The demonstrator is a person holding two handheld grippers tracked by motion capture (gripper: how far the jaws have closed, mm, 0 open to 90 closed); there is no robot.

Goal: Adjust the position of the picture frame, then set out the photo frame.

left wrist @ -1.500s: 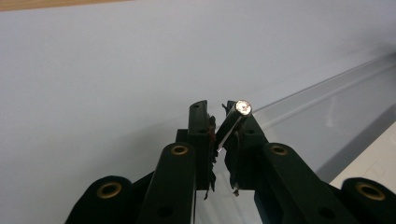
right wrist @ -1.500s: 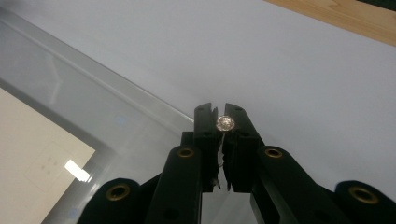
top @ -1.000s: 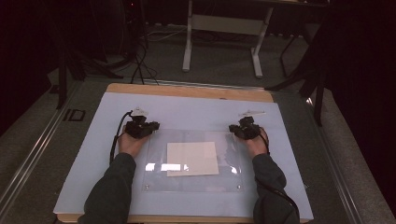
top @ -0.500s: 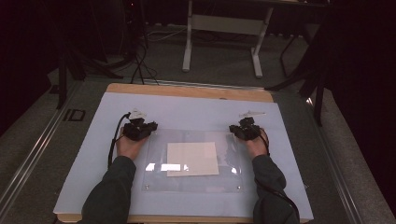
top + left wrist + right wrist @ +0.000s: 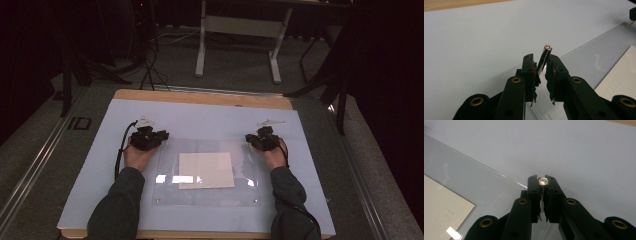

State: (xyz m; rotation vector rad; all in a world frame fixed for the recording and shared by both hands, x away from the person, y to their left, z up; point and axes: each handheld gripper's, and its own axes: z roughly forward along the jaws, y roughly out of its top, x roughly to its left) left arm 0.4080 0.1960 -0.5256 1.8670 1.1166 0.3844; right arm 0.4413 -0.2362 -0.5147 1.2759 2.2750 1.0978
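The left claw [image 5: 543, 65] is sitting at the far left corner of the clear sheet [image 5: 205, 195] on the counter [image 5: 200, 98], its jaws having just been opening, with a metal pin [image 5: 543, 58] leaning loosely between them. The right claw [image 5: 543, 183] is pinching a second pin [image 5: 543, 181] at the sheet's far right corner. A white card [image 5: 206, 170] is lying under the sheet.

Clear glossy acrylic sheet [image 5: 205, 172] with glare patches, matt white paper [image 5: 206, 170] under it. Mat [image 5: 200, 120] is smooth, matt, pale blue. Bare wood table edge [image 5: 200, 97]. Polished metal pins [image 5: 544, 58]. Matt black plastic jaws.
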